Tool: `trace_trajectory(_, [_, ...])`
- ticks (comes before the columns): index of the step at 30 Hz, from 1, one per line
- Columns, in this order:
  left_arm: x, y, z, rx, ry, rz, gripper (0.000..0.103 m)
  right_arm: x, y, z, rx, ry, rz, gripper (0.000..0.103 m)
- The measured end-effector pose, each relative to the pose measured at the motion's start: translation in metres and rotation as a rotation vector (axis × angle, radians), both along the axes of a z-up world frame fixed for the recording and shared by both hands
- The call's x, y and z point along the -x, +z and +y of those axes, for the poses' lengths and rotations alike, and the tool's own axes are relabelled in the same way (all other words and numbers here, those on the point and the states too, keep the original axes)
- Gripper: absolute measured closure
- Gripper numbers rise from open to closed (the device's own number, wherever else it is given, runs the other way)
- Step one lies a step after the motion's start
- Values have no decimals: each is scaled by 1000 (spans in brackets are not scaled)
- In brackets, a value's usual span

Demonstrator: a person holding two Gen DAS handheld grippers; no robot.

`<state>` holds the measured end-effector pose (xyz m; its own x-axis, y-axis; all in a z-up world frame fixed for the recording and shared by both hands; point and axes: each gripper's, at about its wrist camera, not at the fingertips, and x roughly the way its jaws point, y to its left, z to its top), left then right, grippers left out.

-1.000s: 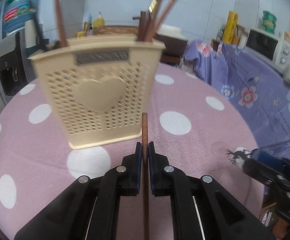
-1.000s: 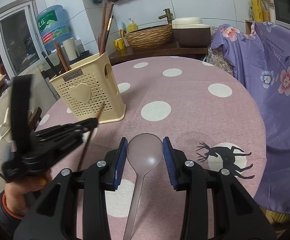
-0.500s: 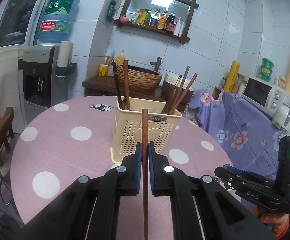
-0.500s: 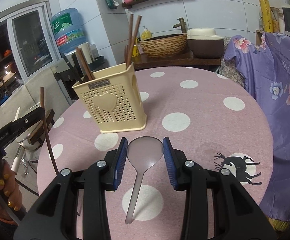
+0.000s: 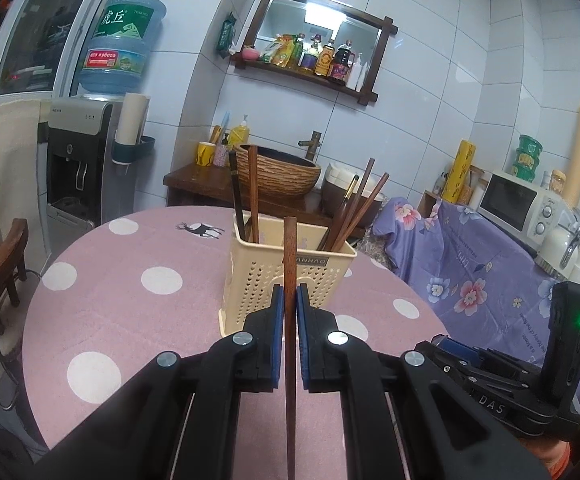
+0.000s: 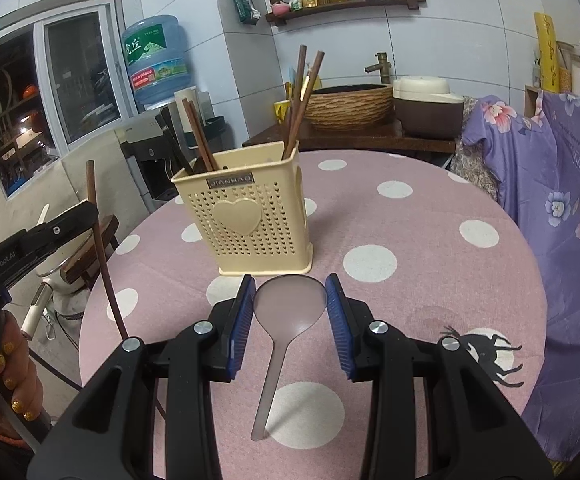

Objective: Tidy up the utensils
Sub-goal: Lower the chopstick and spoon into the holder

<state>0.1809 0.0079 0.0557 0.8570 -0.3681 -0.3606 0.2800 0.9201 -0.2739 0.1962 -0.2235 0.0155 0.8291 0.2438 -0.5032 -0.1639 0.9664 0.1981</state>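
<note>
A cream perforated utensil holder (image 5: 290, 280) (image 6: 249, 216) with a heart on its side stands on the pink dotted table (image 6: 430, 216), with several brown chopsticks (image 6: 302, 96) upright in it. My left gripper (image 5: 290, 294) is shut on one brown chopstick (image 5: 289, 256), held upright in front of the holder; the right wrist view shows it at the left (image 6: 99, 240). My right gripper (image 6: 290, 292) is shut on the bowl of a translucent spoon (image 6: 285, 312), whose handle hangs toward me above the table.
A person's hand (image 6: 5, 380) holds the left gripper beyond the table's left edge. A wooden stool (image 5: 5, 264) and a water dispenser (image 5: 85, 160) stand left; a purple flowered cloth (image 6: 562, 200) covers the counter right. A basket sink (image 5: 277, 174) lies behind.
Both grippers rose and drew back from the holder, which now looks smaller and farther. The left gripper tilted up, bringing the wall and shelf into view. Both grips are unchanged.
</note>
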Motion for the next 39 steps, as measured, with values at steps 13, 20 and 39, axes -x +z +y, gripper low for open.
trace_trajectory(13, [-35, 70, -11, -15, 48, -172, 95, -35, 83, 16, 43, -2, -187, 66])
trace_trajectory(20, [-66, 124, -25, -36, 137, -316, 95, -79, 146, 22, 43, -95, -330, 66])
trace_trajectory(39, [-112, 49, -44, -66, 190, -262, 95, -132, 69, 52, 152, -140, -293, 66])
